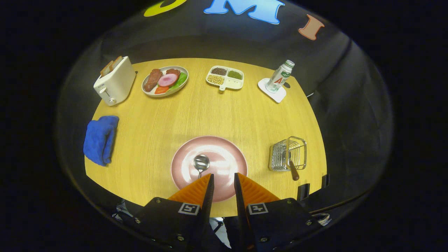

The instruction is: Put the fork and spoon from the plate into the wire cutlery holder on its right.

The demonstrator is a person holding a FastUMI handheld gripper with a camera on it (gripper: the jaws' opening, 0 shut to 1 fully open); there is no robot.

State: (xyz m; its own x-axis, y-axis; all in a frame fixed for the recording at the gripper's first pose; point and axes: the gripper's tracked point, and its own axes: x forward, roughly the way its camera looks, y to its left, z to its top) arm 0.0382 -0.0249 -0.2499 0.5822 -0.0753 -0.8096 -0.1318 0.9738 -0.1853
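The spoon (pixel 201 163) lies on the plate (pixel 227 154), bowl at eleven o'clock off my gripper (pixel 223 178). I hold the fingers narrowly parted, empty, above the plate's near rim. A utensil already stands in the holder (pixel 287 154) at three o'clock.

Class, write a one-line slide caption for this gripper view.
Open hand-held gripper above pink plate holding spoon; fork already in wire holder.

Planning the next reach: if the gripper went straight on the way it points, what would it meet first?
Probably the pink plate, just ahead of the open gripper; the spoon lies slightly left of that line, though depth is unclear.
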